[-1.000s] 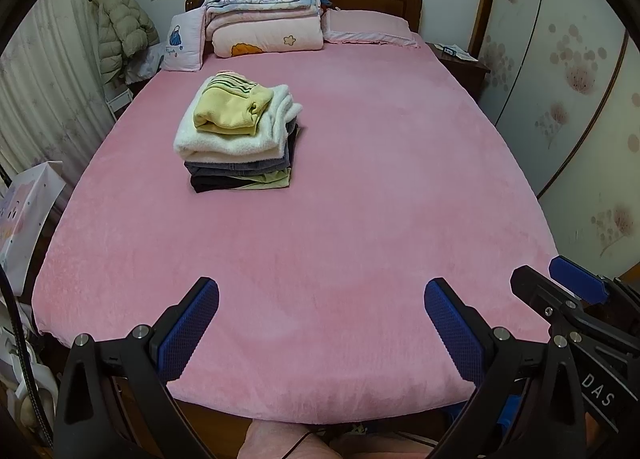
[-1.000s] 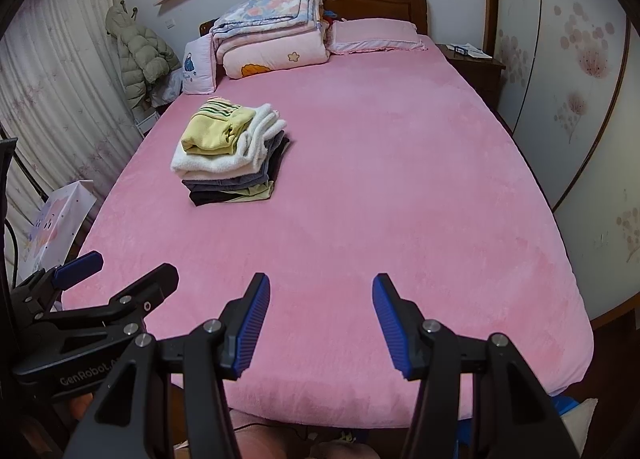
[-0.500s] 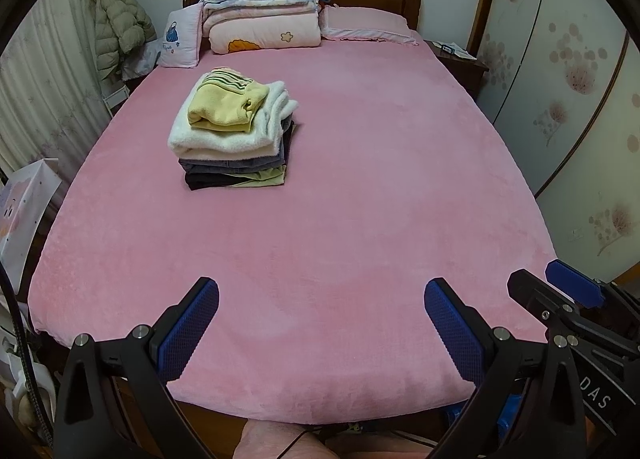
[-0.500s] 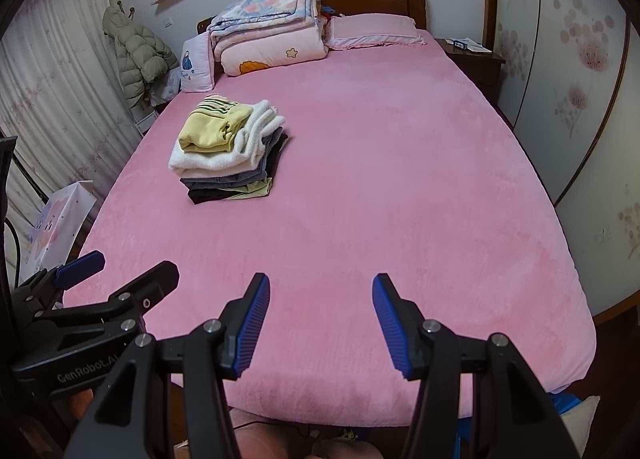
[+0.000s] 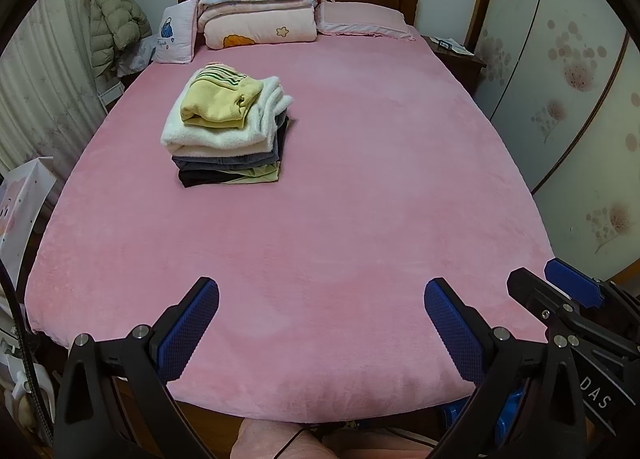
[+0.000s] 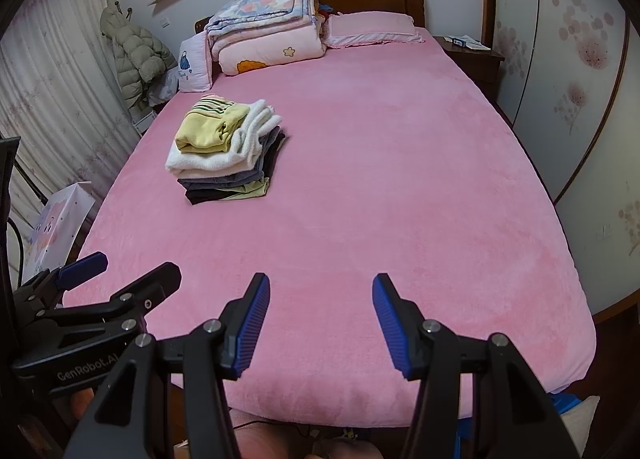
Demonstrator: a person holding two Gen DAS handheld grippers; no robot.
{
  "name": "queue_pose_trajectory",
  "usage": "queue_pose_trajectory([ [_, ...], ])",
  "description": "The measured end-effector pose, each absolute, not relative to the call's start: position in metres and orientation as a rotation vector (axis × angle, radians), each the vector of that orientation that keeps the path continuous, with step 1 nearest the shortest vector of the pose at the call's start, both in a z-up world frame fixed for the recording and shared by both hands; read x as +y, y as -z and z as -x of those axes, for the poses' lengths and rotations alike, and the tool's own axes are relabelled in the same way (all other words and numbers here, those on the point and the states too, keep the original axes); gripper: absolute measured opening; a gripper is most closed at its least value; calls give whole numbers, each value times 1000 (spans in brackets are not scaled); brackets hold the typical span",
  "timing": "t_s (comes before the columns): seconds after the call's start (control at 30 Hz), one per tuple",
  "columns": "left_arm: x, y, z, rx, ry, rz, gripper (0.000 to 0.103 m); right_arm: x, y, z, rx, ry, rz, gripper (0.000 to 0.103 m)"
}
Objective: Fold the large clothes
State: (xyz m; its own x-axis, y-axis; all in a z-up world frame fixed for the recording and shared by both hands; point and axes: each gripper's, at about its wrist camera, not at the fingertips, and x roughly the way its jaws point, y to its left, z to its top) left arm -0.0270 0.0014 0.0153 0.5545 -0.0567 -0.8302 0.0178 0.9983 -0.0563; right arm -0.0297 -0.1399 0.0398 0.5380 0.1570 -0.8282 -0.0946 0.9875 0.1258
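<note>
A stack of folded clothes (image 5: 228,131) sits on the pink bed (image 5: 340,199), left of centre, with a yellow striped garment on top, a white fleece under it and dark items below; it also shows in the right wrist view (image 6: 226,149). My left gripper (image 5: 320,307) is open and empty above the bed's foot edge. My right gripper (image 6: 320,303) is open and empty beside it. The right gripper shows at the right edge of the left wrist view (image 5: 560,299), the left gripper at the left of the right wrist view (image 6: 120,279).
Folded quilts (image 5: 256,7) and a pink pillow (image 5: 364,19) lie by the wooden headboard. A nightstand (image 5: 456,55) stands at the far right, wardrobe doors (image 5: 580,79) along the right. A puffer jacket (image 5: 112,19) and curtain are on the left, a white bag (image 5: 20,203) by the bed.
Both views have shifted slightly; the stack and bed sit a little differently in frame. Both grippers stay open and empty.
</note>
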Motion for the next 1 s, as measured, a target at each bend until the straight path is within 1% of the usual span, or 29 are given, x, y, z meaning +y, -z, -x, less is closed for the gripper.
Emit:
queue_pose_trajectory([
  [1.0, -2, -13, 24, 997, 48, 50, 102, -140, -41, 31, 992, -144, -81, 54],
])
